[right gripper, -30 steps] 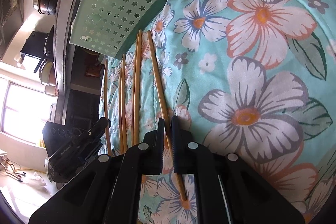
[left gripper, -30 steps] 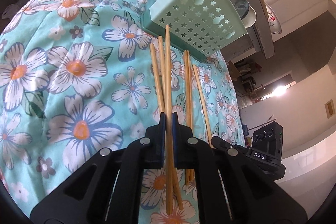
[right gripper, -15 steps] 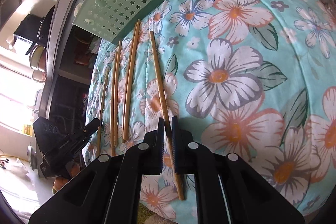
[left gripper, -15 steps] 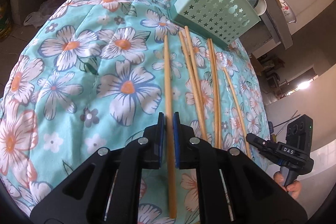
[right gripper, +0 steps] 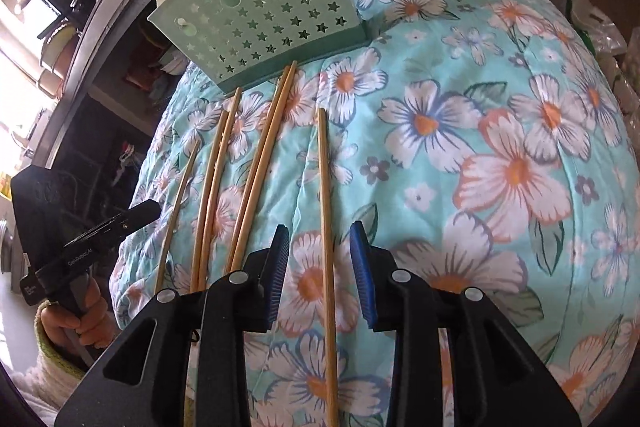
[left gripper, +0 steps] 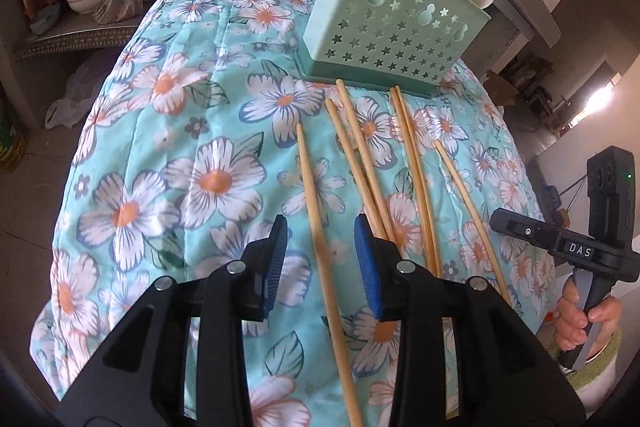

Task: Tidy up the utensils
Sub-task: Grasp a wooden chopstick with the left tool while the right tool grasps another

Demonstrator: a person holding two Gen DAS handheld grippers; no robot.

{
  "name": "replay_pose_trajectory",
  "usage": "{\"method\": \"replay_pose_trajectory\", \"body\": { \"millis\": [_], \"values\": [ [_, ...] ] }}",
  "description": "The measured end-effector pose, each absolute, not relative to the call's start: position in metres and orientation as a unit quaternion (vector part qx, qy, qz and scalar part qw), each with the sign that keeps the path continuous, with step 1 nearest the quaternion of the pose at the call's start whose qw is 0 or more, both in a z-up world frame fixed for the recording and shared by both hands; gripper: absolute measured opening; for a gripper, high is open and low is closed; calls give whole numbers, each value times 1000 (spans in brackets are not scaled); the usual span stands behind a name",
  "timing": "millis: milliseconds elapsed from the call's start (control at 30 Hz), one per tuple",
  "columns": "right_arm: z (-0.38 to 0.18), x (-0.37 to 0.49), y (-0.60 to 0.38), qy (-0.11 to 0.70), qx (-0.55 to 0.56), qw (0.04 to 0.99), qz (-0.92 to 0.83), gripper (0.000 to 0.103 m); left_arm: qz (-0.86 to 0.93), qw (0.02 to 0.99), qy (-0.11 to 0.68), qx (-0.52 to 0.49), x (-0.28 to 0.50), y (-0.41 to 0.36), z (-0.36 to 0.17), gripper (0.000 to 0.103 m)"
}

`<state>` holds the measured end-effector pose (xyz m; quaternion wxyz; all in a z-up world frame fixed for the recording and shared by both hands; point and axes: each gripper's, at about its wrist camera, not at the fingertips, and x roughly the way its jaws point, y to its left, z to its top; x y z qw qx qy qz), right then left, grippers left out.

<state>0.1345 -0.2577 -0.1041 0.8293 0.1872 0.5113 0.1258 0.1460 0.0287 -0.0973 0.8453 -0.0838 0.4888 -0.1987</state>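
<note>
Step in hand: each gripper has just let go of one chopstick on the floral quilt (left gripper: pixel 168 147), so the sticks lie spread in a row in front of the utensil holder; judged from this, the job now is to clear away without disturbing them.
Left gripper (left gripper: pixel 321 263): jaws have just been opening and stand partly open; the leftmost chopstick (left gripper: pixel 316 227) lies between the blue pads, and neither pad presses on it.
Right gripper (right gripper: pixel 319 265): jaws likewise just opening, partly open; the rightmost chopstick (right gripper: pixel 326 227) runs between the pads, free of both.
Other chopsticks: two pairs in the middle (left gripper: pixel 360 163) (left gripper: pixel 412 171), each pair touching or nearly so, plus a single one (left gripper: pixel 460 187) near the far right as the left wrist view shows it.
Utensil holder (left gripper: pixel 384 31): mint green, star-punched, standing at the far edge of the quilt, the middle sticks' far tips just beside its base.
Doing it well: lift straight away from the cloth before moving sideways, so a pad does not catch its stick and roll it.
Next grip: take a stick at its near end, pads square across it, jaws narrow enough to miss its neighbour.
Risk: the soft quilt gives; pressing down may tilt the sticks together.
</note>
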Motion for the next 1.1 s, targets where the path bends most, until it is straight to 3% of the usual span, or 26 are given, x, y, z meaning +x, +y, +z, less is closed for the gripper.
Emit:
{"method": "replay_pose_trajectory", "body": {
  "millis": [533, 800, 900, 1100],
  "values": [
    [-117, 198, -242, 531, 143, 823, 140, 30, -189, 842, 504, -34, 200, 6, -121, 32],
    [-124, 209, -233, 529, 116, 830, 132, 18, -181, 859, 479, -4, 200, -6, -124, 31],
    [-126, 212, -226, 526, 108, 834, 128, 9, -171, 863, 475, 0, 199, -9, -124, 25],
    [-123, 210, -232, 517, 143, 833, 134, 6, -160, 863, 478, -26, 204, 1, -124, 8]
  ]
}}
